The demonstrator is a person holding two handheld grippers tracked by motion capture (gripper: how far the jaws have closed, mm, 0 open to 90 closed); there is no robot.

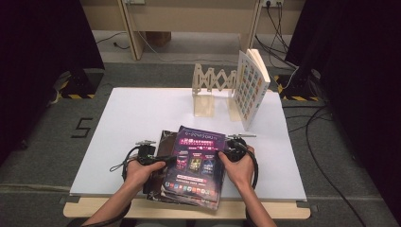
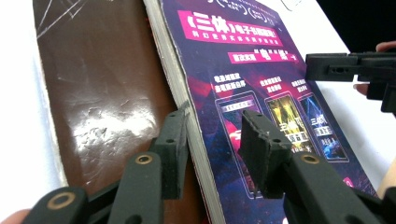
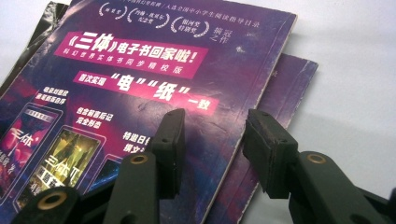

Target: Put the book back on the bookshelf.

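White worktop [image 1: 142, 113], purple book [image 1: 196, 163] topmost on stack. Step: your left gripper [image 2: 212, 140] and right gripper [image 3: 212, 140] straddle its edges, fingers apart, ungripped. Next: pinch, lift.

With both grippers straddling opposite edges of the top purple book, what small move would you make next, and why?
Probably close both a little further. The left gripper has one jaw over the purple book and one beside its page edge; the right gripper straddles the opposite edge. Neither visibly pinches the book yet, and it lies flat on the other books, so lifting now would likely slip.
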